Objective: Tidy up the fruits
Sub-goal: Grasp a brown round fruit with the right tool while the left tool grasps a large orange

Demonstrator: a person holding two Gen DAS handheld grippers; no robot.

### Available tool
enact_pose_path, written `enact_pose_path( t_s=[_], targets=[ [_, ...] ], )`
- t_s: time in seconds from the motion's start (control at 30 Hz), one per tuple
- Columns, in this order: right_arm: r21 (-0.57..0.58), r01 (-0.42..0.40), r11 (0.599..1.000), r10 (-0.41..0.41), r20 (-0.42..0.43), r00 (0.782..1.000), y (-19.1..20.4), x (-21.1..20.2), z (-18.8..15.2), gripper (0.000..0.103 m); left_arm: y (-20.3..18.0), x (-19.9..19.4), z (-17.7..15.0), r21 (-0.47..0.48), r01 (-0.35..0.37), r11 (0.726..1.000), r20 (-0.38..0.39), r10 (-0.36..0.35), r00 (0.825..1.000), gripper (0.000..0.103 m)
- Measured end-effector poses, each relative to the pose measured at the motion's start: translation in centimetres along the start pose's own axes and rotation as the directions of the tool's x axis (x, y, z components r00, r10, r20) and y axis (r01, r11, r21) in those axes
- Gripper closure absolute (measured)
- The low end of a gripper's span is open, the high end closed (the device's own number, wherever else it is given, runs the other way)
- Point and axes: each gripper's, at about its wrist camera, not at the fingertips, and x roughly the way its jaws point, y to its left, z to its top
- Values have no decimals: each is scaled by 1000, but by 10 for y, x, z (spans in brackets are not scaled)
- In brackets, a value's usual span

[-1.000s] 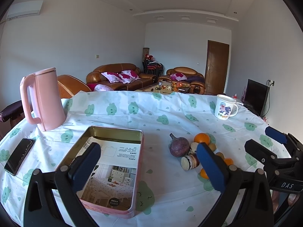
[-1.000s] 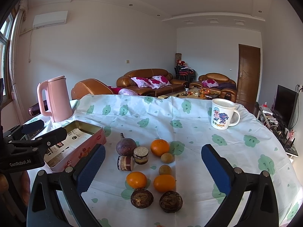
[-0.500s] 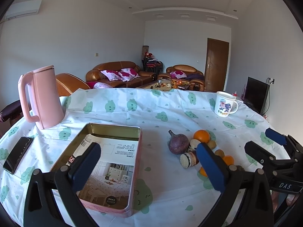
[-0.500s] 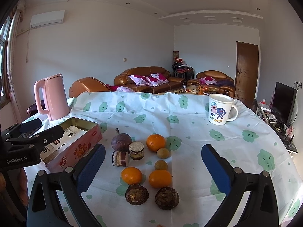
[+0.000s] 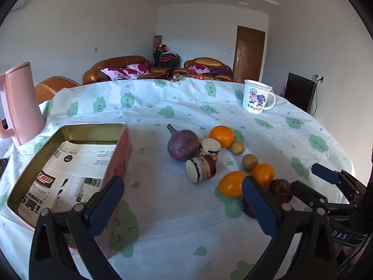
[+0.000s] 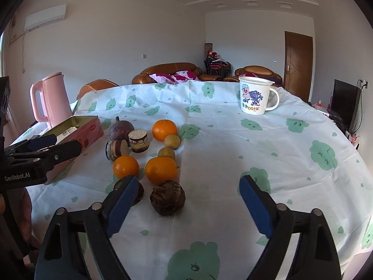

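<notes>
Fruit lies in a cluster on the cloud-print tablecloth: a purple fruit [image 6: 121,129], three oranges [image 6: 164,130] [image 6: 126,166] [image 6: 161,170], two small tan fruits [image 6: 172,141], two cut round pieces [image 6: 138,140] and two dark brown wrinkled fruits. One brown fruit [image 6: 167,197] lies between the fingers of my right gripper [image 6: 188,193]. Its jaws are closing and its pads are clear of the fruit. The other brown fruit [image 6: 139,192] is half hidden behind the left finger. My left gripper [image 5: 180,200] hangs open and empty between the open pink tin [image 5: 93,126] and the fruit.
A paper leaflet lines the tin. A pink kettle [image 5: 18,102] stands at the far left and a white cartoon mug [image 5: 255,99] at the far right. Part of a dark phone shows at the left edge. Sofas, a door and a TV lie beyond the table.
Both grippers have come down and closer to the table, so the fruit looks larger. The right gripper's jaws have narrowed around the near brown fruit.
</notes>
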Motion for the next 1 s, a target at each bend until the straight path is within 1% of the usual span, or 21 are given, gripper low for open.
enact_pose_path(
  t_s=[0.03,0.13,0.2,0.23,0.27,0.3,0.37,0.43,0.47,0.5,0.63,0.67,0.7,0.77,0.8,0.9,0.93,0.97,1.0],
  targets=[
    [-1,-13,1000,13,-10,1000,1,3,-1,30,-4,4,0,5,12,1000,-9,-12,1000,1],
    [-13,-35,999,35,-28,999,5,9,-4,30,-12,14,0,11,44,999,-47,-43,998,5],
    [-22,-25,999,24,-49,999,6,14,-6,31,-15,20,0,6,88,996,-79,-87,993,18],
    [-21,-26,999,24,-61,998,5,18,-7,34,-19,24,0,12,101,995,-96,-100,990,20],
    [-19,-26,999,25,-75,997,4,21,-8,39,-22,28,0,22,106,994,-107,-103,989,23],
    [-13,-38,999,37,-82,996,2,24,-8,39,-26,30,1,31,114,993,-115,-110,987,29],
    [-8,-59,998,58,-82,995,1,27,-9,41,-33,36,3,49,126,991,-134,-118,984,33],
    [-12,-63,998,61,-89,994,1,30,-11,41,-40,42,4,72,120,990,-155,-108,982,35],
    [-19,-57,998,55,-92,994,3,31,-12,42,-43,46,4,81,120,990,-167,-105,980,39],
    [-31,-49,998,46,-86,995,4,31,-13,43,-45,49,5,87,117,989,-183,-99,978,40],
    [-33,-52,998,49,-78,996,2,30,-14,45,-44,54,5,82,126,989,-193,-108,975,41],
    [-35,-52,998,49,-74,996,2,30,-14,48,-43,54,5,79,131,988,-195,-113,974,43],
    [-35,-54,998,51,-71,996,1,30,-14,50,-44,54,5,82,138,987,-196,-120,973,48],
    [-36,-51,998,48,-66,997,1,30,-14,62,-47,51,3,97,131,987,-184,-111,977,51],
    [-36,-51,998,49,-65,997,1,29,-14,62,-49,50,3,108,129,986,-180,-108,978,55],
    [-41,-50,998,47,-62,997,2,29,-14,62,-49,52,4,104,160,982,-192,-138,971,61],
    [-42,-51,998,48,-61,997,2,29,-14,62,-48,55,5,96,171,981,-201,-149,968,61],
    [-39,-52,998,50,-60,997,2,30,-14,62,-46,58,7,85,178,980,-212,-157,965,57],
    [-40,-52,998,50,-59,997,2,30,-14,62,-42,61,8,55,182,982,-223,-165,961,53]
  ],
)
